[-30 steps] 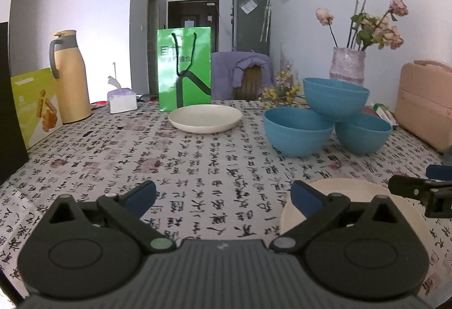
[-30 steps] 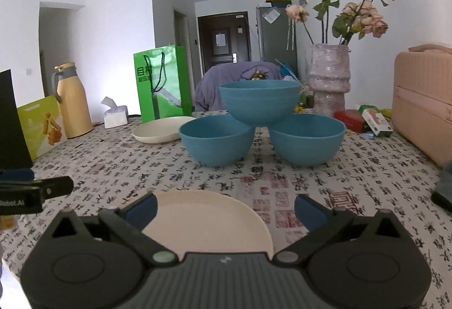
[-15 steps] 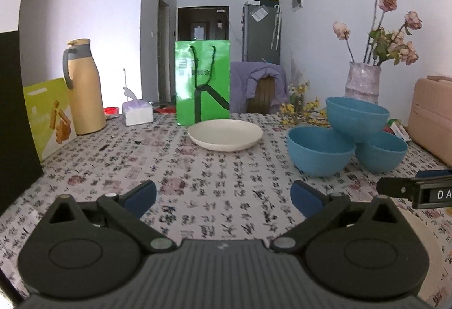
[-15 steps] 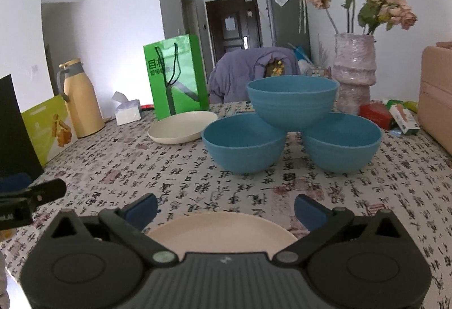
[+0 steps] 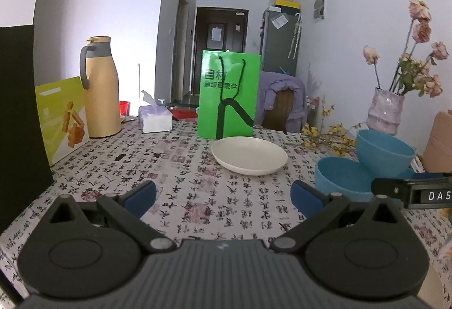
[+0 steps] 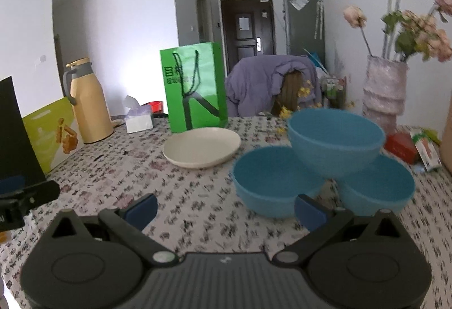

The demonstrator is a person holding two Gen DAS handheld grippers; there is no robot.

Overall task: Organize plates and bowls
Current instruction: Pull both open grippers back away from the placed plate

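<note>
The left gripper [image 5: 223,196] is showing a dark grey ribbed body with two black round housings, each one carrying a circular disc. Black link arms with small silver pivot screws are ending in blue fingers [image 5: 139,194]. The right gripper [image 6: 224,208] is looking the same, and its side bar is carrying white letters "DAS".

Both claws raised and drawn back, near cream plate gone from right view

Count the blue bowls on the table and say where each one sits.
3. Two stand side by side on the tablecloth, the left bowl and the right bowl; the top bowl rests across both. Others may be hidden behind them.
</note>
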